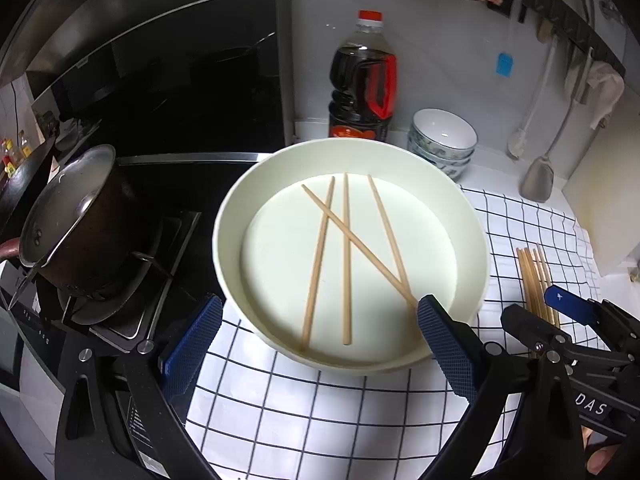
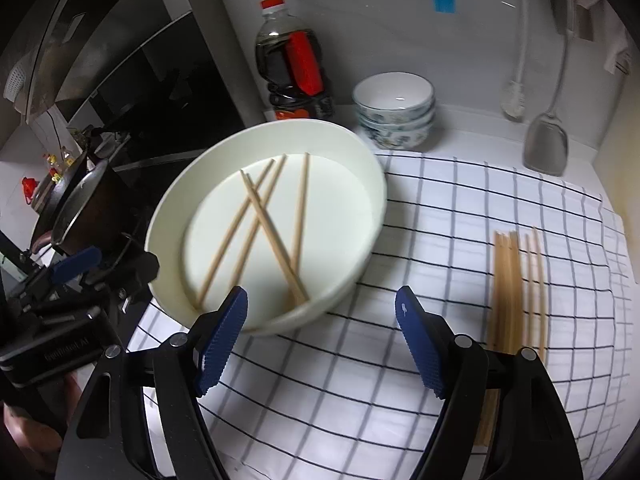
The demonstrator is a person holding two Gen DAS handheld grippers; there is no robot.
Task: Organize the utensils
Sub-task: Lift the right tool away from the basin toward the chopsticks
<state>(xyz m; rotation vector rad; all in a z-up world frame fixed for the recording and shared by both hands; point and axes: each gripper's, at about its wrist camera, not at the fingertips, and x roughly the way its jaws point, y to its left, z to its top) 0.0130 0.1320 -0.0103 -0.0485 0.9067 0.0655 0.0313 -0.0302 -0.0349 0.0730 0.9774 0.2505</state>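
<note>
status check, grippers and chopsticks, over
Left gripper open, empty. Right gripper open, empty. Four chopsticks loose in white bowl; more chopsticks side by side on checked cloth. Nothing blocking.

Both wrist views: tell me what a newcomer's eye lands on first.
The big white basin fills the middle, with four chopsticks lying loose and crossed inside it. To its right, more chopsticks lie lined up on the checked cloth. Behind the basin stand a dark sauce bottle and stacked bowls.
</note>
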